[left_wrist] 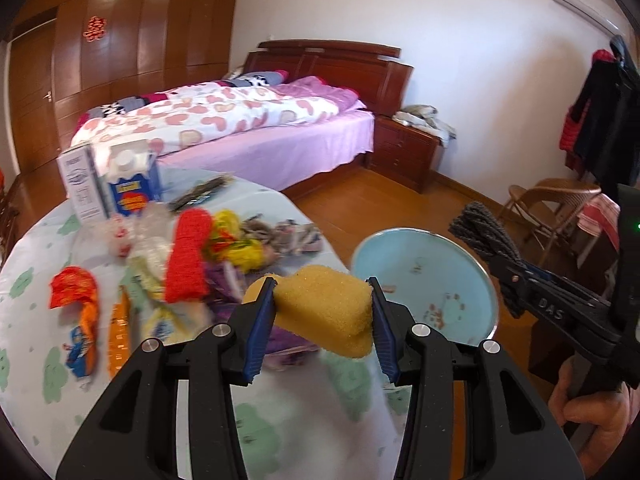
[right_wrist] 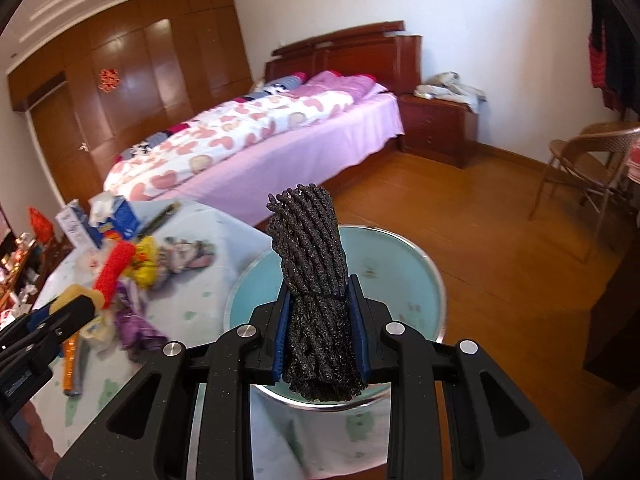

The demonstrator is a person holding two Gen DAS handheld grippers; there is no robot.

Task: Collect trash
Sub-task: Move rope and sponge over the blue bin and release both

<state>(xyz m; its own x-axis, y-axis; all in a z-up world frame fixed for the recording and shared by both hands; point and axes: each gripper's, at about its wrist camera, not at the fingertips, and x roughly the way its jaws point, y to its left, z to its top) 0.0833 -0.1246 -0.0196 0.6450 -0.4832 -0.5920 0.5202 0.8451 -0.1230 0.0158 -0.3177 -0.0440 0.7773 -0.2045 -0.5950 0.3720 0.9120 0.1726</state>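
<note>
Yellow sponge (left_wrist: 326, 308) clamped in left gripper (left_wrist: 324, 320), lower centre; dark cord bundle (right_wrist: 316, 280) clamped in right gripper (right_wrist: 320, 336) before the blue basin (right_wrist: 408, 272).

Counter (left_wrist: 280, 420) before me, bed (left_wrist: 248, 136) behind it.
My left claw (left_wrist: 323, 312) grips a sponge (left_wrist: 324, 308) above the counter's litter (left_wrist: 192, 264); a carton (left_wrist: 128, 184) stands at the far left. Right of the sponge sits a basin (left_wrist: 424, 280), with my right claw (right_wrist: 320, 332) holding a rope bundle (right_wrist: 316, 288) over it.
</note>
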